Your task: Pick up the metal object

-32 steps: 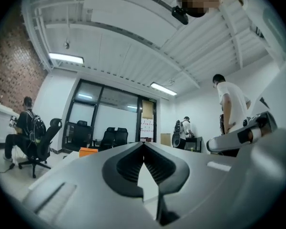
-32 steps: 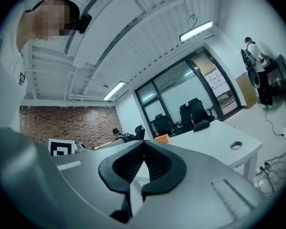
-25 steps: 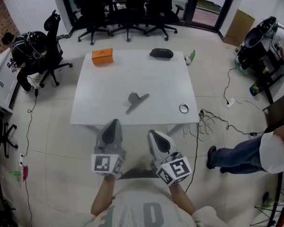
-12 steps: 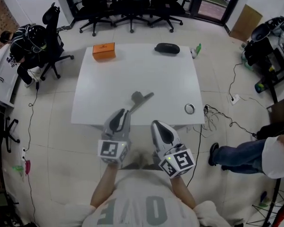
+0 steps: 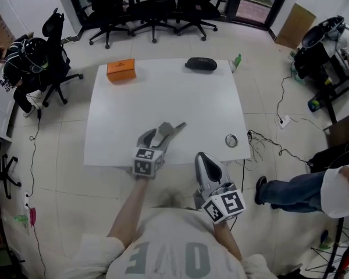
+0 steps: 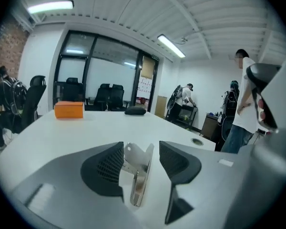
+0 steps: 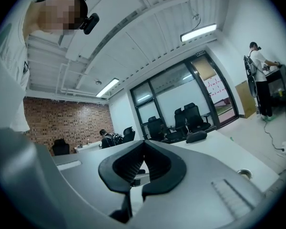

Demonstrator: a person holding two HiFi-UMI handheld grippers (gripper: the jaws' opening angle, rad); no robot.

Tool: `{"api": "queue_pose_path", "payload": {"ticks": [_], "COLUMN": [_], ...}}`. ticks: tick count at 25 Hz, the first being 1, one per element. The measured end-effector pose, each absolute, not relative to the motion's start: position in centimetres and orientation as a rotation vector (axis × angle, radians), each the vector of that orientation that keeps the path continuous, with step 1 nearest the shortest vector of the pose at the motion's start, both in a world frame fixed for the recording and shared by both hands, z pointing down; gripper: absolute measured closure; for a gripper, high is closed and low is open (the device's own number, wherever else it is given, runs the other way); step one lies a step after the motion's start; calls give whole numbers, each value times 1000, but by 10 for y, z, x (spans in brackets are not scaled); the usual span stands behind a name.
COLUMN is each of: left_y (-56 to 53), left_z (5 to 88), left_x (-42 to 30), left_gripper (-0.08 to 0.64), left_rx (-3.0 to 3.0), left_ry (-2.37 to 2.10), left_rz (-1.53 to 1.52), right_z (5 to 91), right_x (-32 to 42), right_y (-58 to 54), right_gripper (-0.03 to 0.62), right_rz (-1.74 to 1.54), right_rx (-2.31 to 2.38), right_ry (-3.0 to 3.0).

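Observation:
The metal object (image 5: 171,129), a flat grey bracket with a long arm, lies on the white table (image 5: 163,92) near its front edge. My left gripper (image 5: 155,136) reaches over that edge, and its jaws are opening around the bracket's near end. In the left gripper view the metal object (image 6: 138,180) lies between the two jaws of the left gripper (image 6: 141,146), and neither pad presses on it. My right gripper (image 5: 204,163) hangs in front of the table, below its edge. In its own view the right gripper (image 7: 143,144) is shut on nothing.
An orange box (image 5: 121,70) and a black case (image 5: 200,64) sit at the table's far side, and a metal ring (image 5: 231,139) lies at the front right corner. Office chairs (image 5: 154,4) stand behind. A person (image 5: 331,185) stands at the right, another sits at the left (image 5: 23,57).
My left gripper moved forward from in front of the table onto it, up to the metal object, and its jaws parted. The right gripper stayed low, drifting slightly right.

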State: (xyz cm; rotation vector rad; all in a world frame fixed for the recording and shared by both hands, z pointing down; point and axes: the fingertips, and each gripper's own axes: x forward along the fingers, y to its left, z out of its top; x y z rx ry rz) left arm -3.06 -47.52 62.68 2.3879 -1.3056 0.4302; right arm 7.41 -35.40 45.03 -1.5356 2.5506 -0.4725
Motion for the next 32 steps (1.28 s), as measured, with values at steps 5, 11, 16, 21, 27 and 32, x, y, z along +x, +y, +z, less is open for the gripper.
{"api": "queue_pose_path", "payload": {"ticks": [5, 11, 16, 21, 27, 32], "left_y": [-497, -504, -505, -503, -498, -464], "left_z": [655, 683, 680, 666, 602, 451], "left_x": [-28, -18, -17, -20, -45, -62], "left_gripper": [330, 331, 436, 501, 541, 540], "left_rx": [2284, 2189, 2249, 2325, 2428, 2653], "left_ry": [-1285, -1141, -1162, -1205, -1461, -1739], "left_rz": [468, 578, 579, 473, 230, -76], "right_z": [445, 446, 450, 454, 452, 441], "right_x": [86, 94, 91, 81, 70, 59], "right_y": [-369, -382, -386, -386, -386, -395], "right_gripper": [581, 581, 581, 581, 581, 581], "right_rz": [-428, -428, -442, -449, -455, -466], "right_rx": [-1592, -1639, -1641, -1622, -1568, -1493], "right_ry": [2529, 2499, 2508, 2533, 2566, 2548]}}
